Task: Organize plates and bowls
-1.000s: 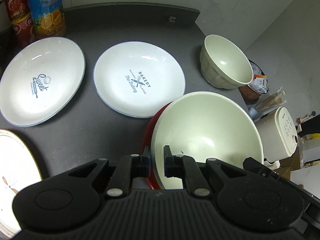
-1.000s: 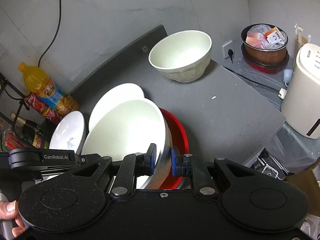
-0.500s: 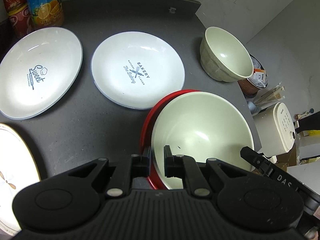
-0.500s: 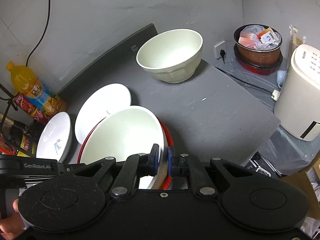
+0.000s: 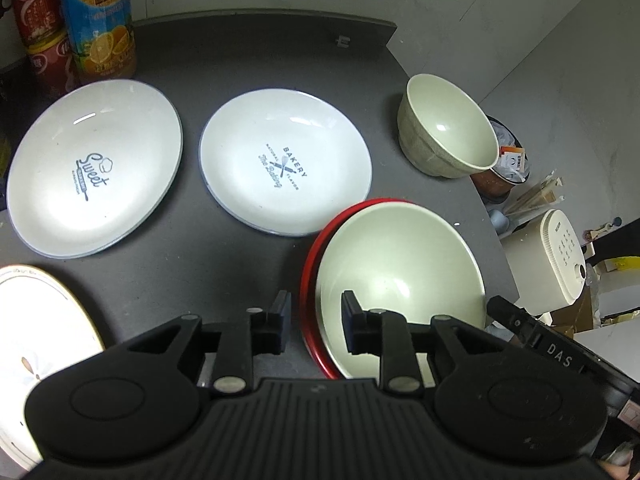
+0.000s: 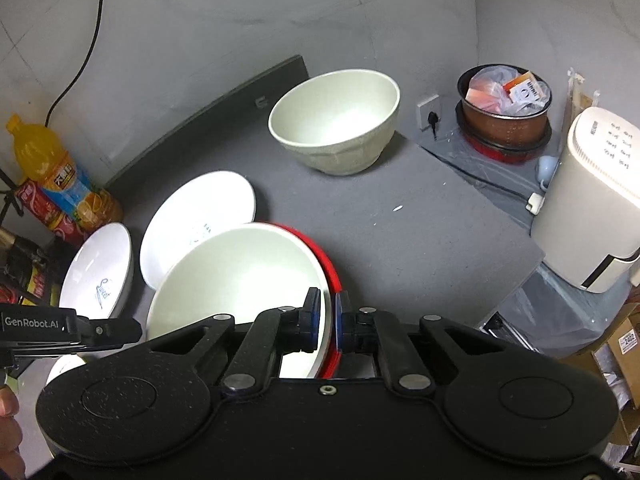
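1. Nested cream bowl (image 5: 400, 276) inside red bowl (image 5: 310, 280), on the dark counter (image 5: 224, 264).
2. Right gripper (image 6: 328, 322) clamped on both rims; left gripper (image 5: 314, 322) opening, rims between, untouched.
3. Judged stiff, glossy, breakable, slippery; best gripped at rim.

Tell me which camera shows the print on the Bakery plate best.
The left wrist view: the Bakery plate lies fully in sight, nearly face-on, its blue lettering and crossed-utensil logo readable. In the right wrist view that same plate is glared white, partly hidden behind the cream bowl, with only a trace of print showing.
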